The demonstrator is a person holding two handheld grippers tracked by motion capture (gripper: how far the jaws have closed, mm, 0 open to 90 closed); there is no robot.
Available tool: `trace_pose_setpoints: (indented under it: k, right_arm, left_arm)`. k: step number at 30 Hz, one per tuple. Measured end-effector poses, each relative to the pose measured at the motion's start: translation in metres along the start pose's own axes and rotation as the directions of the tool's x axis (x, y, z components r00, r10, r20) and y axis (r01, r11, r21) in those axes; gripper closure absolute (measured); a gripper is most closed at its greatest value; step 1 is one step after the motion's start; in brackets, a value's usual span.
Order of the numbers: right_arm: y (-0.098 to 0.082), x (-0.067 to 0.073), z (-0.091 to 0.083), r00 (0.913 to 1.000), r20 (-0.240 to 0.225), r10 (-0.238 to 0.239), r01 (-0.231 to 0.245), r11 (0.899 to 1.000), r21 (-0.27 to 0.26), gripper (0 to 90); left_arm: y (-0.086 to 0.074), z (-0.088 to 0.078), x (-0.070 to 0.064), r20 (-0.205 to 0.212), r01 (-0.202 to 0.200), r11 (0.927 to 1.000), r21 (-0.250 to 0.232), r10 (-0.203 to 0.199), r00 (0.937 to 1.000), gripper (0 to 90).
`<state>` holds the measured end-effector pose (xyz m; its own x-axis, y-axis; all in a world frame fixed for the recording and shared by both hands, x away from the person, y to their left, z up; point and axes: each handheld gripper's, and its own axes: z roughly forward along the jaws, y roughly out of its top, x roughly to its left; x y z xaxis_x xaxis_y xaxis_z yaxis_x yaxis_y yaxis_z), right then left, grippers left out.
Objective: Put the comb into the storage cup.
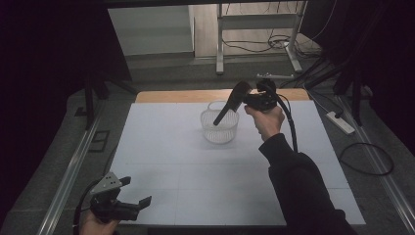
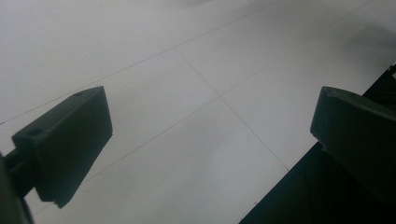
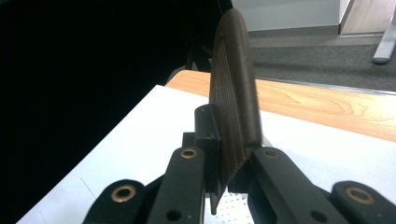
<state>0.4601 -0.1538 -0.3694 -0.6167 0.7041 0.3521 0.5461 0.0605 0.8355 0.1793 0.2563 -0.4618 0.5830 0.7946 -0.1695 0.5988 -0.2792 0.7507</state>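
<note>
A dark brown ribbed comb or brush [image 1: 234,99] hangs tilted over a small clear mesh basket [image 1: 210,131] in the middle of the table. Its narrow end points down into the basket's mouth. My right gripper [image 1: 246,99] is shut on the broad upper end, held by a hand in a dark sleeve. In the right gripper view the ribbed piece [image 3: 233,93] stands edge-on between the clamped jaws of my right gripper [image 3: 233,161]. My left gripper [image 1: 137,192] rests near the table's front left corner, open with nothing in it. In its own view the left gripper [image 2: 210,135] looks across bare white sheet.
A white sheet [image 1: 171,161] covers the table, with a wooden strip [image 1: 186,96] bare along the far edge. The table's dark front edge [image 2: 327,196] lies under the left gripper. A power strip [image 1: 341,122] and cables lie on the floor at right.
</note>
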Motion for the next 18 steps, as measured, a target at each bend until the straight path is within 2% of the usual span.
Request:
trace_pose_setpoints:
  k: [18]
  right_arm:
    - [-0.017,-0.006,0.022,0.9998,0.016,0.010,-0.011,0.999,0.032,85.8]
  left_arm:
    - [0.000,0.000,0.000,0.003,-0.005,1.0000,0.004,0.005,1.0000,0.0]
